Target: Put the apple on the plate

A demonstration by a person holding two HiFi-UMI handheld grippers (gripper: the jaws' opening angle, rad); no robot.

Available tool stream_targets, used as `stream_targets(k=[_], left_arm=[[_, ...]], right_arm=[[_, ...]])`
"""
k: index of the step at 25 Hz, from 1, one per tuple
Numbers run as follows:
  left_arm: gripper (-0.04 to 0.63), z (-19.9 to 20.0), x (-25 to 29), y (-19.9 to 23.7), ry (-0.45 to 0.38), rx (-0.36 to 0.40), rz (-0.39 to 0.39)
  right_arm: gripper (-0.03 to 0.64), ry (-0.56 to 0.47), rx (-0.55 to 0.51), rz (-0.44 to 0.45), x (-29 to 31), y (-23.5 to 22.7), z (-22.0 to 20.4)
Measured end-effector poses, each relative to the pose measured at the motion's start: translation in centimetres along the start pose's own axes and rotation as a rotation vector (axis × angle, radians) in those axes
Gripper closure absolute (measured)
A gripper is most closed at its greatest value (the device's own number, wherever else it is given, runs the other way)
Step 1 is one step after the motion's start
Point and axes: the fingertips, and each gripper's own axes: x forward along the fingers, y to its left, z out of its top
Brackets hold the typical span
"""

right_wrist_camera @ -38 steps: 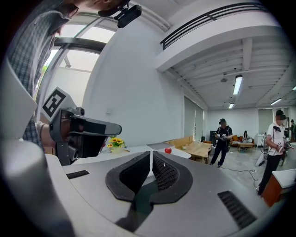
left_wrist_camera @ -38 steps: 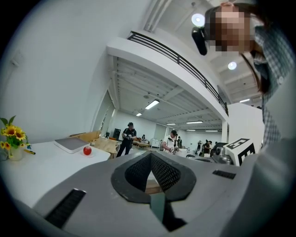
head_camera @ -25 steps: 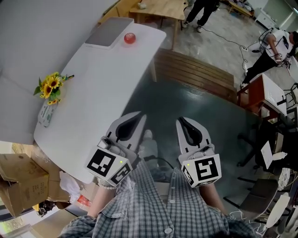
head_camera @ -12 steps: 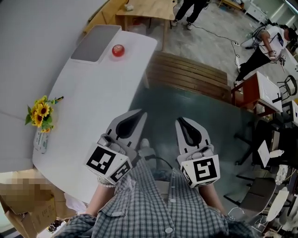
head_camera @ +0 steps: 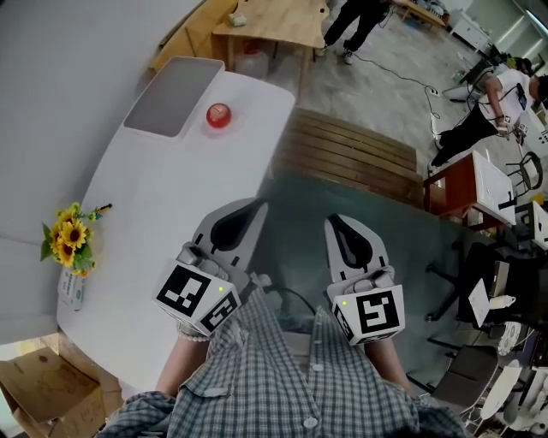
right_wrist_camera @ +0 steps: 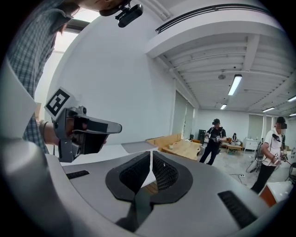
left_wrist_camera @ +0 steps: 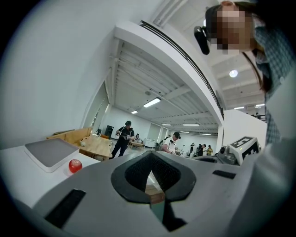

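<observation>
A red apple [head_camera: 219, 115] sits near the far end of a long white table [head_camera: 163, 222], just right of a grey rectangular plate [head_camera: 163, 97]. In the left gripper view the apple [left_wrist_camera: 75, 165] lies beside the plate [left_wrist_camera: 51, 152], far to the left of the jaws. Both grippers are held close to the person's body, well short of the apple. My left gripper [head_camera: 256, 205] hangs over the table's right edge, shut and empty. My right gripper [head_camera: 331, 221] is over the dark floor, shut and empty. The left gripper [right_wrist_camera: 85, 132] also shows in the right gripper view.
Sunflowers in a vase [head_camera: 64, 248] stand at the table's left edge. A cardboard box [head_camera: 47, 398] lies on the floor at bottom left. A slatted wooden bench [head_camera: 360, 158] is right of the table; a wooden table [head_camera: 270, 19] and people stand beyond.
The head view has shifted, so the table, apple and flowers sit lower and further left in the picture. Both grippers stay shut in about the same place.
</observation>
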Motion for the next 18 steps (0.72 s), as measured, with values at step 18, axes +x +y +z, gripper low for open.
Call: stream_targets(k=[18], left_arm=[[0.586, 0.8, 0.3, 7.9, -0.031, -0.005, 0.153]], right_arm=[[0.588, 0.024, -0.011, 0.094, 8.5, -0.4, 0.2]])
